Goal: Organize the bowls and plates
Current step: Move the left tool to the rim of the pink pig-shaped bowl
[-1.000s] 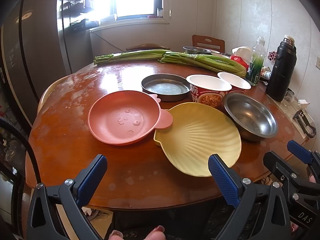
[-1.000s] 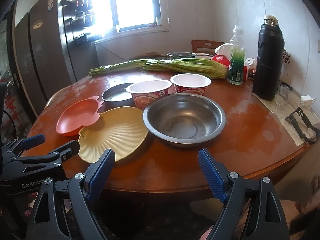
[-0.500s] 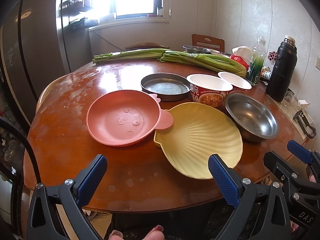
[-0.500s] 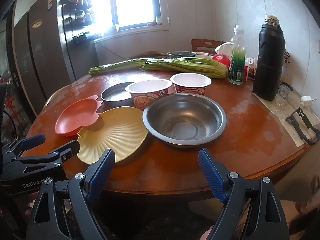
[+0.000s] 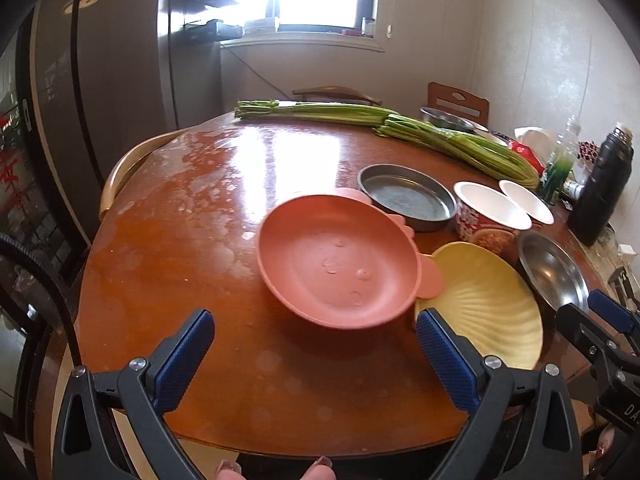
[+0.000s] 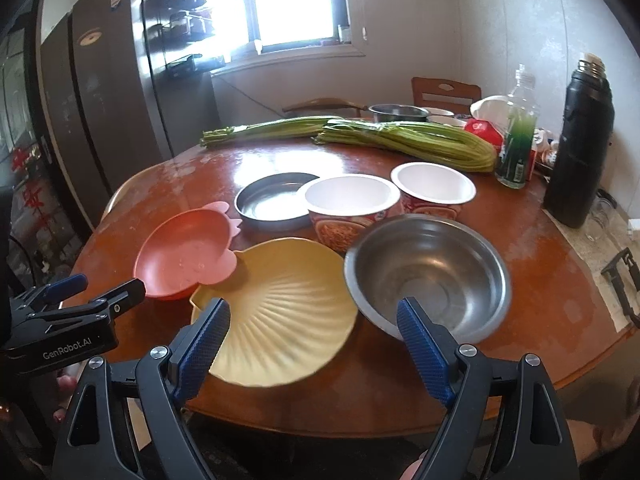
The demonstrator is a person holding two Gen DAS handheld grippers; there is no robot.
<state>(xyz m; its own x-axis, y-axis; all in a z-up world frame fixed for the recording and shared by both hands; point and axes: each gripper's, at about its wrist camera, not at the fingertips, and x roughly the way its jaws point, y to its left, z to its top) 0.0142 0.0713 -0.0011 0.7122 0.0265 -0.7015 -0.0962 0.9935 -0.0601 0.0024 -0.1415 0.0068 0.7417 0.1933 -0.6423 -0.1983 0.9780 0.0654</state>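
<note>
A pink plate [image 5: 336, 266] with ears sits on the round wooden table [image 5: 200, 240]; its ear overlaps a yellow shell plate [image 5: 492, 308] to its right. A steel bowl [image 6: 428, 276] lies right of the shell plate [image 6: 280, 308]. Behind stand a shallow steel dish [image 5: 406, 196] and two white paper bowls [image 6: 348, 204] [image 6: 434, 186]. My left gripper [image 5: 314, 354] is open and empty, just short of the pink plate's near rim. My right gripper [image 6: 312, 342] is open and empty, over the near edges of the shell plate and steel bowl.
Long green vegetable bundles [image 6: 404, 140] lie across the table's far side. A black thermos [image 6: 580, 148], a bottle of green liquid [image 6: 516, 148] and a red-white pack stand at the right. Chairs [image 6: 444, 92] and a fridge [image 6: 100, 100] surround the table.
Both grippers have moved forward over the table edge. The left one has swung left toward the pink plate; the right one has closed in on the shell plate and steel bowl. Dishes have not moved.
</note>
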